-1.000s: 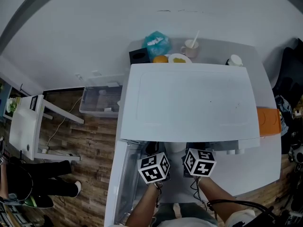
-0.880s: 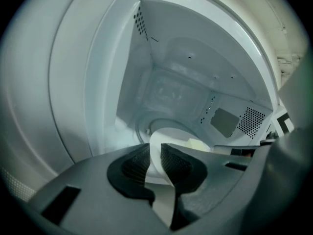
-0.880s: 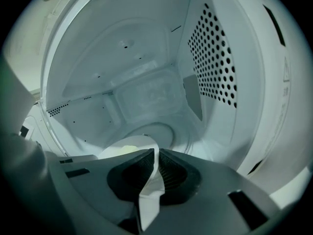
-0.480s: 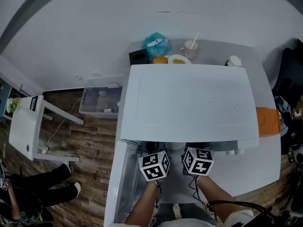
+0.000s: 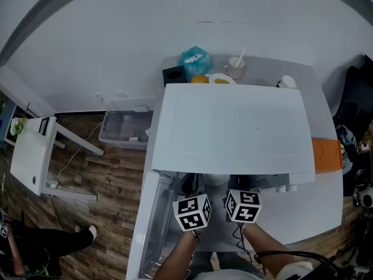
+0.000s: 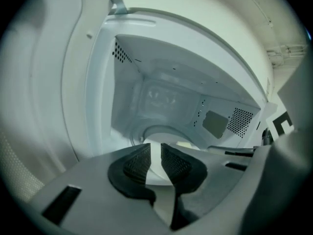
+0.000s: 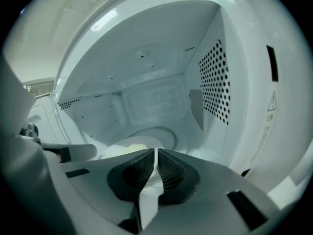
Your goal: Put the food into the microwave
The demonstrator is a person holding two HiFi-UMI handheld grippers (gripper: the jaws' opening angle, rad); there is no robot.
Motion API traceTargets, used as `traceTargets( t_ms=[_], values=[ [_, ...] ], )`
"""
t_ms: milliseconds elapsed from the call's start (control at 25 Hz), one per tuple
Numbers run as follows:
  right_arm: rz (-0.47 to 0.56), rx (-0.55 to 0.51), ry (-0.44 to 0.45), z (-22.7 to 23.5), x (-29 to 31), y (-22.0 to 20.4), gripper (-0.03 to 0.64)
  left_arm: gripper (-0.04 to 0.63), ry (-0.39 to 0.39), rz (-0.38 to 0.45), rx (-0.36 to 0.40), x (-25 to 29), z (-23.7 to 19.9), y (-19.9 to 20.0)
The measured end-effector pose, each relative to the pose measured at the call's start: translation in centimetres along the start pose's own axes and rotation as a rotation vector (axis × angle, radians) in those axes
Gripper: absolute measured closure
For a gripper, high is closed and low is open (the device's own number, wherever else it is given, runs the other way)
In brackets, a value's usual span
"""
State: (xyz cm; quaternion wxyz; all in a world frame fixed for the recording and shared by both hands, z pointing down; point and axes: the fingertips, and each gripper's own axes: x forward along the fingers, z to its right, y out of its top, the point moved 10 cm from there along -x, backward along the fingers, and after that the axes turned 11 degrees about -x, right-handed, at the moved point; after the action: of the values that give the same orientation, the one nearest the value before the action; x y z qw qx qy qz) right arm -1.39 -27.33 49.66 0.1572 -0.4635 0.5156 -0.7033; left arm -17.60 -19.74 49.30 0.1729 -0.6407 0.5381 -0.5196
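Note:
From above, the white microwave (image 5: 233, 127) stands with its door (image 5: 150, 229) swung open to the left. At its mouth a white plate (image 5: 215, 179) is held between both grippers. My left gripper (image 6: 155, 161) is shut on the plate's rim (image 6: 155, 168), and the pale yellow food (image 6: 184, 143) shows just past its jaws. My right gripper (image 7: 155, 166) is shut on the opposite rim of the plate (image 7: 128, 150). Both gripper views look into the lit cavity with its round turntable (image 7: 161, 133). In the head view the left gripper (image 5: 190, 186) and right gripper (image 5: 243, 185) reach under the microwave's top.
Behind the microwave are a blue bag (image 5: 194, 59), a cup with a spoon (image 5: 236, 67), a second plate (image 5: 220, 79), an orange (image 5: 199, 79) and a black box (image 5: 173, 74). An orange item (image 5: 324, 154) lies to the right. A plastic bin (image 5: 125, 127) sits on the floor.
Both grippers stay at the microwave's mouth with the plate, shifted only slightly. The person at the lower left has moved further out of the picture.

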Motion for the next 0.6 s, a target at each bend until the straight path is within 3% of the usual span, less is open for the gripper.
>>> traceTargets(
  t_ms=[600],
  values=[
    [0.005,-0.041,0.089,-0.7,-5.7,-0.4,0.595,0.586,-0.023,-0.021,0.035,-5.5,2.8,-1.5]
  ],
)
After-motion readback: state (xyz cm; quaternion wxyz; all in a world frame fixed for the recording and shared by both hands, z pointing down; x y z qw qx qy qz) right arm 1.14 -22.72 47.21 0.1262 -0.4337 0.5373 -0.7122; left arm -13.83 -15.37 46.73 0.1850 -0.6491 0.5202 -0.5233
